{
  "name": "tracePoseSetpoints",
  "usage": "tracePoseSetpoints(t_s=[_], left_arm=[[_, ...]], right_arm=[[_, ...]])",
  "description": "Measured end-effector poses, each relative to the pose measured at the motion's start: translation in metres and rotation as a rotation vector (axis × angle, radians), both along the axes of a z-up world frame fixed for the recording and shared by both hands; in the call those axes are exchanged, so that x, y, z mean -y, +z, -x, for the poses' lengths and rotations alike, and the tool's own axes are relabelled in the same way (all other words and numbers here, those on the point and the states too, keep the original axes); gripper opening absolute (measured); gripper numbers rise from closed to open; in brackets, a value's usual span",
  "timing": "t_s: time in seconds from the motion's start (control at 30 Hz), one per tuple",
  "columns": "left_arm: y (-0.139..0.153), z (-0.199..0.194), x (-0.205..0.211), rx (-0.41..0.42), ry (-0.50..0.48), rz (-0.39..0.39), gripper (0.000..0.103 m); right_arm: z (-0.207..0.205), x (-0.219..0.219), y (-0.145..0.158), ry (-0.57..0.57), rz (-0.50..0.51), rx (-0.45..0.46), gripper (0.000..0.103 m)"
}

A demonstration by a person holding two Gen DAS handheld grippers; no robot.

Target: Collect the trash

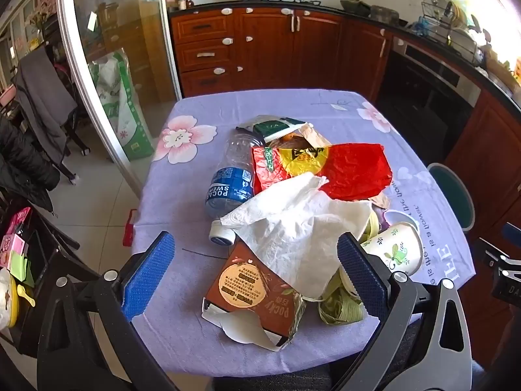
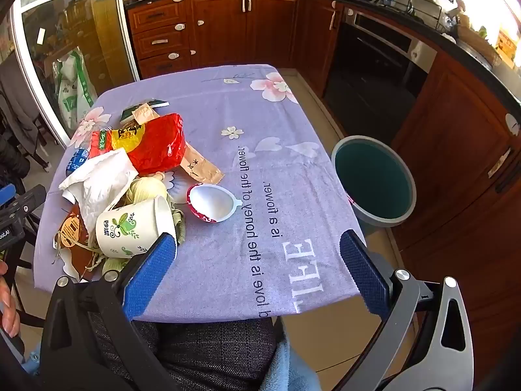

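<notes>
Tablecloth (image 1: 182,335): bottle (image 1: 229,179) lengthwise, cap nearest.

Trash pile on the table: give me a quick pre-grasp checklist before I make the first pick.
1. Left gripper open, nothing held: ok.
2. Right gripper open, nothing held: ok.
3. Bin beside the table, mouth open, looks empty: ok.
4. White tissue lies on top of the pile, free to lift: ok.
5. Paper cup tipped on its side; liquid inside: cannot tell.
6. Plastic bottle cap on: ok.
</notes>
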State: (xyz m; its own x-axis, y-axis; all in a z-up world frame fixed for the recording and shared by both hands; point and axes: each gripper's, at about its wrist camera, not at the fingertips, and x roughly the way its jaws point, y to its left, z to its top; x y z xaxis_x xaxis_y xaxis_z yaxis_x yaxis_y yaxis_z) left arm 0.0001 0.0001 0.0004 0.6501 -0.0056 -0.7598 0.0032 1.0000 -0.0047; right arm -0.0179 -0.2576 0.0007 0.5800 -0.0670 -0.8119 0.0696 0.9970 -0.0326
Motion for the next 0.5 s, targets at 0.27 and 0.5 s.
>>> tracePoseSetpoints(t_s=[0.27, 0.5], left_arm=[[0.008, 0.004, 0.005, 0.023, -0.022, -0.005, 0.1], [0.014, 0.007, 0.02, 0.044, -0.066, -0.025, 0.1]], right_arm=[[0.0, 0.001, 0.003, 0.0, -0.004, 0.001, 0.097], [0.002, 0.006, 0.008, -0.012, -0.014, 0.011, 0.097]])
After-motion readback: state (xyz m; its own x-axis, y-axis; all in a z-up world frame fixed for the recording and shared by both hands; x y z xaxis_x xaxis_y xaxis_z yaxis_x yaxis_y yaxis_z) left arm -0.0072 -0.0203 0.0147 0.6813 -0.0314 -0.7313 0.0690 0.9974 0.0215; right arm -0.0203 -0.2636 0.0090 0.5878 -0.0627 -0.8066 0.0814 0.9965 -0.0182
